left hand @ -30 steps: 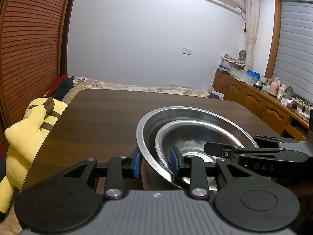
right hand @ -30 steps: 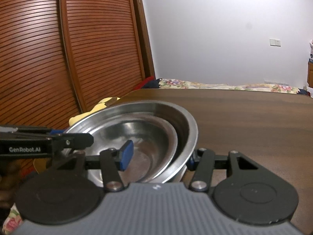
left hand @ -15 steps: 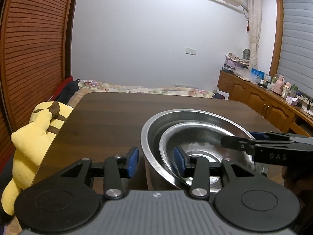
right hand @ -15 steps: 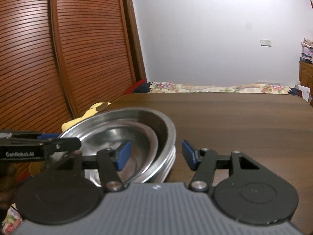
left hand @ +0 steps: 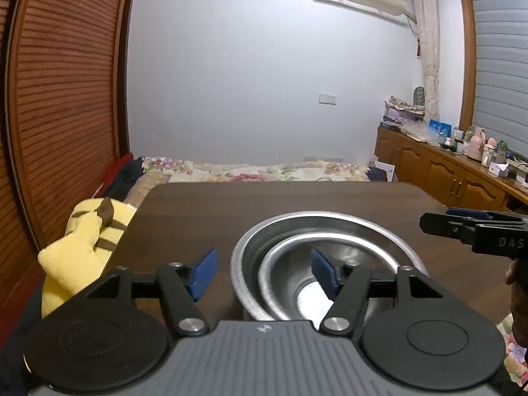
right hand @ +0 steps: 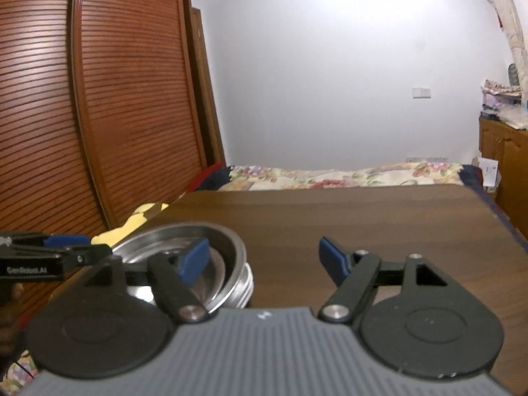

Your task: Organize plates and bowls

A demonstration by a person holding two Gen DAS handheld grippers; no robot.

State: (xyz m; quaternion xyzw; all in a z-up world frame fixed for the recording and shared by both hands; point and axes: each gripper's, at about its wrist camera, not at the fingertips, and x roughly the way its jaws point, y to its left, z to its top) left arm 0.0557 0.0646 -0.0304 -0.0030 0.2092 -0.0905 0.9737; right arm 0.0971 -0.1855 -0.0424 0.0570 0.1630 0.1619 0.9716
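Two steel bowls sit nested on the dark wooden table [left hand: 204,204]: a large bowl [left hand: 333,219] with a smaller bowl [left hand: 297,254] inside it. My left gripper [left hand: 264,270] hangs above the large bowl's near left rim, its jaws opening, the blue pads clear of the metal. In the right wrist view the nested bowls [right hand: 231,250] lie at lower left. My right gripper [right hand: 264,259] hovers to their right over bare table [right hand: 363,211], jaws opening, nothing between them. Each gripper shows at the edge of the other's view: the right gripper [left hand: 468,226], the left gripper [right hand: 56,252].
A yellow plush toy [left hand: 82,247] leans against the table's left edge. Slatted wooden wardrobe doors [right hand: 115,99] stand on the left. A bed with a floral cover [left hand: 257,170] lies beyond the table's far edge. Cluttered wooden cabinets [left hand: 455,171] line the right wall.
Both grippers let go of the large bowl's rim, opened wider and pulled up and back. The right gripper shifted to the right, off the bowls. The bowls stayed on the table.
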